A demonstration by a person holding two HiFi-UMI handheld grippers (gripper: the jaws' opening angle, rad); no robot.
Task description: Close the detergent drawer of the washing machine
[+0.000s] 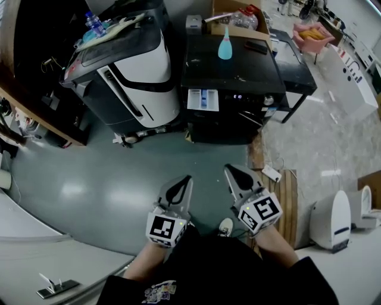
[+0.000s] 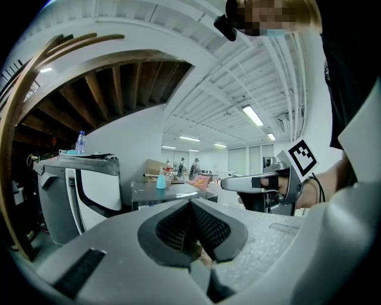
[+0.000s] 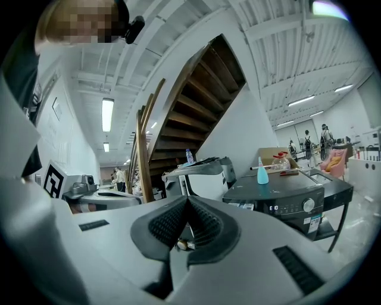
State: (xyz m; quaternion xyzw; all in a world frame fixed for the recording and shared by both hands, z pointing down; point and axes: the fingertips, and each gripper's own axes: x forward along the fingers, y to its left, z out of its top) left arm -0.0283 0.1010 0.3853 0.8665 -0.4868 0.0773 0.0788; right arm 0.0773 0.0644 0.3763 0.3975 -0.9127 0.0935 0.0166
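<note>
the detergent drawer (image 1: 203, 99) stands pulled out from the upper left of the front of the black washing machine (image 1: 238, 74), its white tray with a blue compartment open to the head view. in the right gripper view the drawer juts out just left of the lit display (image 3: 275, 208) and the round knob (image 3: 308, 205). a turquoise bottle (image 1: 224, 45) stands upright on the machine's flat top, with a cardboard box (image 1: 229, 15) behind it. just beside the machine's left side stands a white and black appliance (image 1: 134, 77) with a water bottle (image 1: 93, 22) among the things on its lid.

both grippers are well apart from the machine, over the grey floor (image 1: 89, 184) in front of the person (image 1: 214, 268), pointing towards the machine. the left gripper (image 1: 186, 180) has its jaws pressed together with nothing between them; its own view shows the ribbed dark pads (image 2: 209, 225) meeting along one line. the right gripper (image 1: 231, 171) is likewise closed and empty, its pads touching. the two sit side by side, near but not touching, and neither is in contact with the drawer. a wooden slatted board (image 1: 290, 199) lies on the floor to the right of the right gripper.
</note>
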